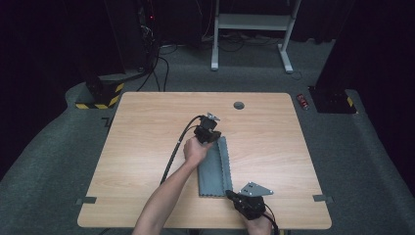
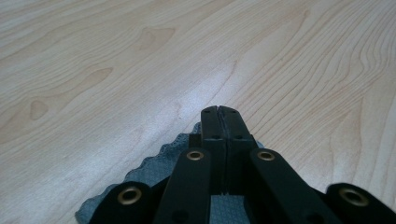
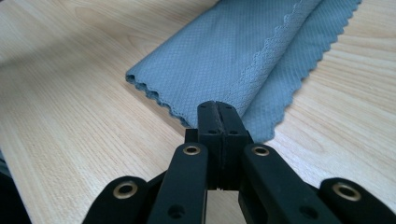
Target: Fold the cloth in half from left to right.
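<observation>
- A grey-blue cloth (image 1: 214, 169) with scalloped edges is seen folded lengthwise into a long strip, laid flat near the middle of the light wooden worktop (image 1: 147, 147).
- In the high view, the strip runs from the centre of the worktop towards the person's edge, with a scalloped edge lying along its top, right of its middle line.
- The left gripper (image 1: 213, 138) is held at the far end of the cloth, a hand being wrapped around its body and a black cable trailing from it across the worktop.
- In the left gripper view, the fingers (image 2: 211, 128) of that gripper are pressed together, with a corner of the cloth (image 2: 159, 163) lying under and around them; cloth appears to be pinched between them.
- The right gripper (image 1: 230, 195) is held at the near right corner of the cloth, a grey three-cornered plate being carried on top of it.
- In the right gripper view, its fingers (image 3: 208, 121) are closed on the near edge of the cloth (image 3: 243, 51), right where the scalloped hem reaches them.
- Beyond those fingers, the folded strip is seen stretching away, upper layer over lower layer.
- A small round grommet (image 1: 239, 105) is set in the far part of the worktop, well apart from the cloth.
</observation>
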`<move>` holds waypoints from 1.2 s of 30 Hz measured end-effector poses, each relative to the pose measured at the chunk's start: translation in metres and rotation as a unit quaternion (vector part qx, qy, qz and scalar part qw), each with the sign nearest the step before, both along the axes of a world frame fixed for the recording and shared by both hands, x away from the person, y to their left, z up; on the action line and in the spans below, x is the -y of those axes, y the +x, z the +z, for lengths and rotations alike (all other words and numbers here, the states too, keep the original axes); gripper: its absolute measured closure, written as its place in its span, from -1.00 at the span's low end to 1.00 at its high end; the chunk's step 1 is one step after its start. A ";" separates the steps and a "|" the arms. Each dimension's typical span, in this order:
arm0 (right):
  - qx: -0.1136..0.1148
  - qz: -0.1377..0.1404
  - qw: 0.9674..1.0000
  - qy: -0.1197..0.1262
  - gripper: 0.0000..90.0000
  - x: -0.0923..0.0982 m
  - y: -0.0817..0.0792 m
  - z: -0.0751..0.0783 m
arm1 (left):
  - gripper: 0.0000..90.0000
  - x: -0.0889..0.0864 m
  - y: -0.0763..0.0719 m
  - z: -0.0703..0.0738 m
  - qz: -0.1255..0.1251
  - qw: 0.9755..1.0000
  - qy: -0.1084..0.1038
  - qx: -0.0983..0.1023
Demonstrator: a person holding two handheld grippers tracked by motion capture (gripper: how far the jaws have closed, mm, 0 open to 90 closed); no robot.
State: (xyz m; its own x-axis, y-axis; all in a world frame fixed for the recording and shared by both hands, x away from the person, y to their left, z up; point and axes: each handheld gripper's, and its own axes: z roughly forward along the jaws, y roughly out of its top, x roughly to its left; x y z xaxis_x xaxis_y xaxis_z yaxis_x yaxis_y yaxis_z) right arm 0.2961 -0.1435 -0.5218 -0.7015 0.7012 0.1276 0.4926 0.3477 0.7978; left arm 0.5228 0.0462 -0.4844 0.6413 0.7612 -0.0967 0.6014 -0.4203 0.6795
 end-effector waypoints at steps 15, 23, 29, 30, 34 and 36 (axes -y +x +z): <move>0.000 -0.035 0.999 -0.002 0.61 0.009 0.004 0.003 | 0.17 -0.003 -0.003 0.000 0.026 1.000 -0.008 0.009; 0.017 -0.041 0.999 -0.013 0.59 0.016 0.017 0.017 | -0.02 -0.031 -0.027 0.013 0.037 0.999 -0.024 0.026; 0.013 -0.019 0.999 -0.038 0.60 0.006 0.028 0.014 | -0.06 -0.046 -0.066 0.008 0.012 0.999 -0.003 0.031; 0.012 -0.015 0.999 -0.041 0.60 0.004 0.031 0.013 | -0.06 -0.049 -0.078 0.006 0.008 1.000 -0.001 0.028; 0.011 0.000 0.997 -0.071 0.58 -0.006 0.039 0.009 | -0.09 -0.054 -0.114 -0.003 -0.011 1.000 0.004 0.028; 0.010 0.005 0.997 -0.079 0.57 -0.006 0.042 0.007 | -0.11 -0.054 -0.132 -0.009 -0.021 0.999 0.005 0.026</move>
